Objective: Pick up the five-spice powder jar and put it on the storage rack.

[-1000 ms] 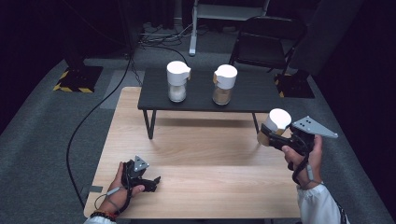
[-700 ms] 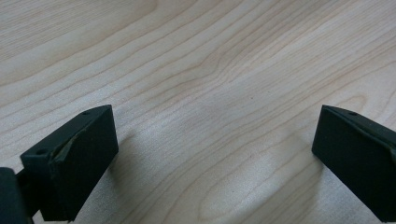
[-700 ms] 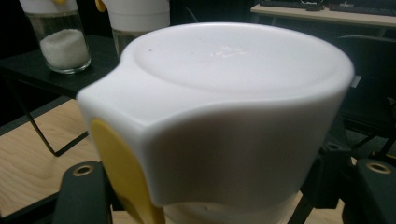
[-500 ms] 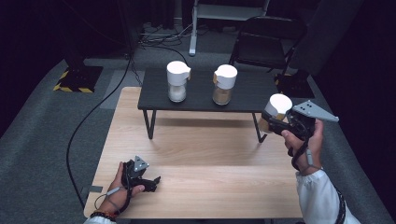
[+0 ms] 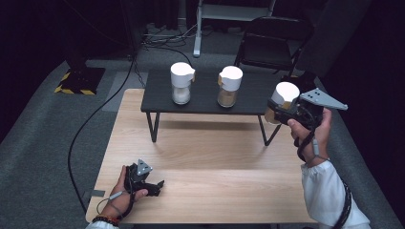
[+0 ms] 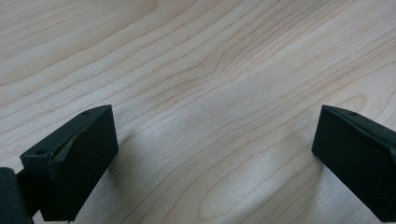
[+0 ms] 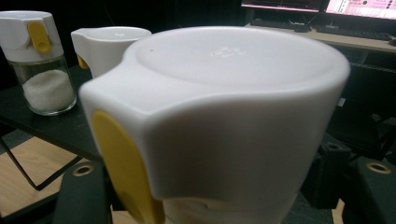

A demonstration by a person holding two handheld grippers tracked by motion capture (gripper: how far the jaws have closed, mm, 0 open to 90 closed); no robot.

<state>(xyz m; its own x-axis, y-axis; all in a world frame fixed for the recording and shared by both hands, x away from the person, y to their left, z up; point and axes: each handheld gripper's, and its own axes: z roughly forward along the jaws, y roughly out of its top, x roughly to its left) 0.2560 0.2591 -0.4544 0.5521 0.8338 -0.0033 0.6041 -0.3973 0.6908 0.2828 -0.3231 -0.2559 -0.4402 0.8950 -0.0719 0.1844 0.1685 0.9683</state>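
1. The right hand-held gripper (image 5: 282,110) was clamped on a white-lidded jar (image 5: 282,99), its black jaws pressed against the jar's sides below the lid.
2. That jar was held in the air off the right end of the low black surface (image 5: 205,102), clear of it and of the wooden surface (image 5: 205,157) below.
3. In the right gripper view the jar's white lid (image 7: 233,107) stood close to the camera, with a yellow tab (image 7: 122,163) on its left side.
4. Two more jars stood on the low black surface: one with white grains (image 5: 182,83) at the left and one with tan contents (image 5: 229,86) to its right, well apart from each other.
5. The left hand-held gripper (image 5: 152,187) rested on the wooden surface near its front left corner, held by the left hand (image 5: 125,198).
6. Its jaws stood apart with nothing but bare wood grain (image 6: 215,93) between them.
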